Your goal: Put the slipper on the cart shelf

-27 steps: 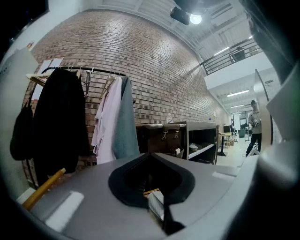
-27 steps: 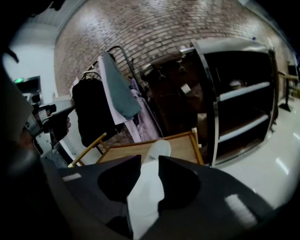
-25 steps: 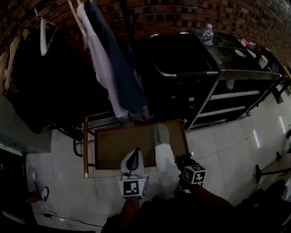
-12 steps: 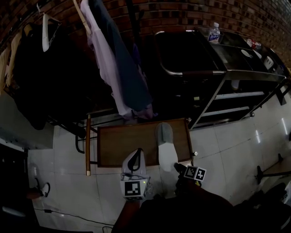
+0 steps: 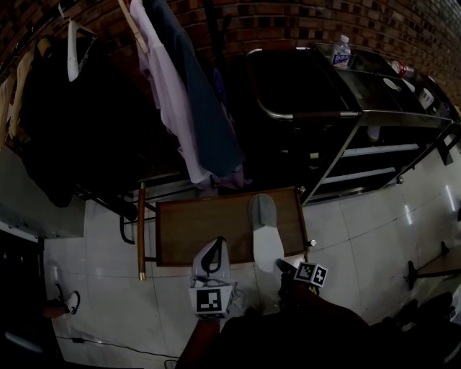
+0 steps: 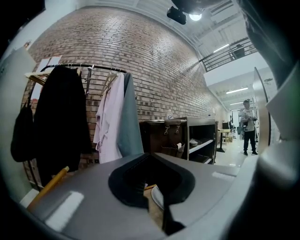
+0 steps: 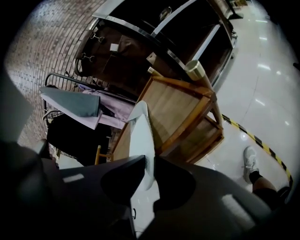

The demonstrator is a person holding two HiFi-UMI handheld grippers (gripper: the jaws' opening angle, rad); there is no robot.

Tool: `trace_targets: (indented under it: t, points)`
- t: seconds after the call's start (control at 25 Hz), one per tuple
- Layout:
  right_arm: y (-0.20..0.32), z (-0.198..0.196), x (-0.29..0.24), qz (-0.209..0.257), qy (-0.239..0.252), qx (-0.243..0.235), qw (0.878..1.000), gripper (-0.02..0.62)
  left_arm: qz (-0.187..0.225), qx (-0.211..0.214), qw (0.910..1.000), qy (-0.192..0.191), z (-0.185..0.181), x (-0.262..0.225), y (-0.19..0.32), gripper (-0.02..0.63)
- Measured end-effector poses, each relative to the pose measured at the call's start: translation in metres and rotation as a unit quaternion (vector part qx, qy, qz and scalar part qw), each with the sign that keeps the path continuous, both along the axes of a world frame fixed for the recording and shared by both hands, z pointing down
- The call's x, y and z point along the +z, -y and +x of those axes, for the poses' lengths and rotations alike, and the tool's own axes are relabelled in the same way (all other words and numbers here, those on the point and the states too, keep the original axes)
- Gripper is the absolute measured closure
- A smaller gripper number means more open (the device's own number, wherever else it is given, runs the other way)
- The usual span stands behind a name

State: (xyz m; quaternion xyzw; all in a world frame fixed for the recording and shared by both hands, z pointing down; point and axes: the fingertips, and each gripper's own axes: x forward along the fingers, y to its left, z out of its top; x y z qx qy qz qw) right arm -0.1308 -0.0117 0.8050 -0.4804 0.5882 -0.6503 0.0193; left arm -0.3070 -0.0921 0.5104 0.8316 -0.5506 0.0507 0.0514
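Where tiled floor [image 5: 360, 230] meets brick wall [image 5: 288, 21], slipper [image 5: 265, 234] seemingly rests on cart [image 5: 202, 227]

The slipper [image 5: 265, 230] lies on the cart [image 5: 209, 234], right side; hanging clothes [image 5: 194, 108] behind, shelving [image 5: 382, 115] right.

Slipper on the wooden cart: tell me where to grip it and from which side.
Grip the slipper at its heel end, which overhangs the near edge of the wooden cart. Come from the near side and pinch the thin sole across its thickness. The right tool is already there: its jaws have just been closing, with the sole between them.
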Motion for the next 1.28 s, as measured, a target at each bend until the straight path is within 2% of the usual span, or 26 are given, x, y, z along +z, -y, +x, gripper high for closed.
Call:
trace_targets:
  t: [0.12, 0.32, 0.44, 0.6, 0.76, 0.96, 1.12, 1.28]
  points:
    - [0.002, -0.003, -0.016, 0.028, -0.015, -0.01, 0.999, 0.549, -0.002, 0.004, 1.0, 0.0, 0.001, 0.004, -0.002, 0.589]
    - [0.01, -0.004, -0.066, 0.12, -0.062, -0.033, 0.99, 0.56, -0.002, 0.01, 0.9999, -0.001, 0.004, 0.007, -0.008, 0.589]
    - [0.02, 0.002, -0.098, 0.182, -0.1, -0.035, 0.978, 0.561, 0.003, 0.013, 0.9999, -0.007, 0.005, 0.005, -0.01, 0.589]
    - [0.031, 0.003, -0.147, 0.262, -0.144, -0.042, 0.953, 0.563, 0.006, 0.017, 0.9998, -0.007, 0.006, 0.003, -0.013, 0.589]
    - [0.033, 0.005, -0.192, 0.339, -0.198, -0.049, 0.918, 0.563, 0.006, 0.019, 0.9998, -0.008, 0.008, 0.002, -0.017, 0.589]
    - [0.043, 0.003, -0.262, 0.442, -0.273, -0.054, 0.853, 0.563, 0.018, 0.025, 0.9994, -0.014, 0.01, -0.006, -0.016, 0.589]
    - [0.056, 0.008, -0.304, 0.498, -0.314, -0.041, 0.807, 0.562, 0.03, 0.029, 0.9988, -0.023, 0.012, -0.017, -0.011, 0.589]
    - [0.068, 0.016, -0.333, 0.526, -0.344, -0.023, 0.777, 0.561, 0.056, 0.028, 0.9975, -0.032, 0.014, -0.033, -0.007, 0.589]
